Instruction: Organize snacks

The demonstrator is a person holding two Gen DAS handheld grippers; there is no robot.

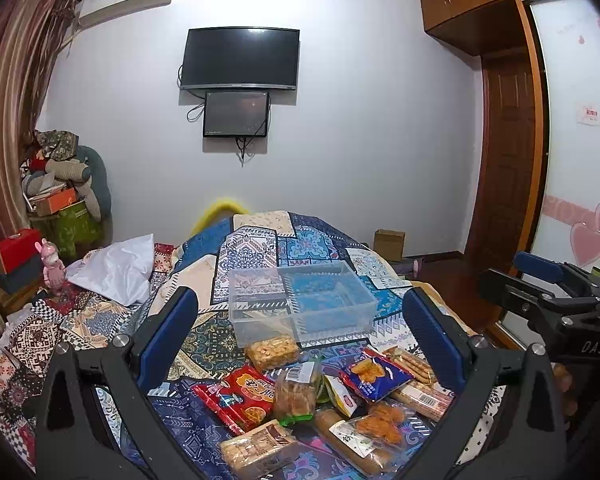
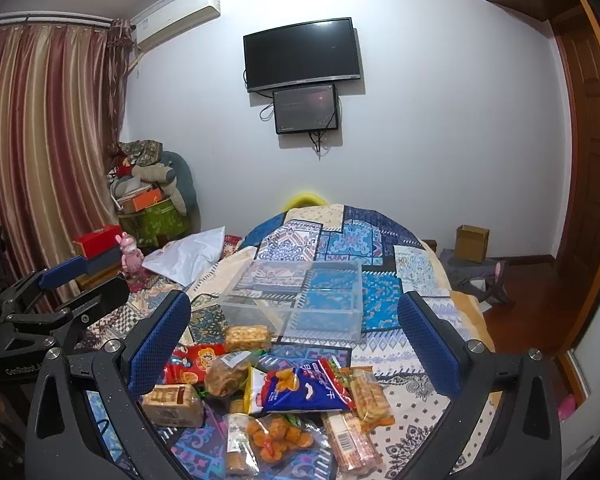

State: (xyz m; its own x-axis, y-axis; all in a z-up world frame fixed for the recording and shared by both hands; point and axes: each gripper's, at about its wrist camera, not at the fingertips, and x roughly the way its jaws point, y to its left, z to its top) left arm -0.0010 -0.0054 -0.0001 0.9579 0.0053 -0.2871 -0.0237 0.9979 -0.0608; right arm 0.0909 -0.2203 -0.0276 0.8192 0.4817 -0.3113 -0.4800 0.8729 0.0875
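A pile of snack packets lies on the patterned bedspread (image 1: pixel 260 248) in front of both grippers. It includes a red packet (image 1: pixel 244 396), a blue packet (image 1: pixel 374 374) (image 2: pixel 300 390), and several clear packs of biscuits (image 1: pixel 272 352). An empty clear plastic box (image 1: pixel 304 300) (image 2: pixel 300 300) stands just behind the pile. My left gripper (image 1: pixel 300 328) is open and empty above the pile. My right gripper (image 2: pixel 294 330) is open and empty too; it shows at the right edge of the left wrist view (image 1: pixel 540 280).
The bed fills the middle. A white pillow (image 1: pixel 116 268) and a pink toy (image 1: pixel 52 268) lie at the left. Curtains (image 2: pixel 40 140) and stacked boxes (image 2: pixel 152 208) stand at far left. A cardboard box (image 2: pixel 472 242) sits on the wooden floor at right.
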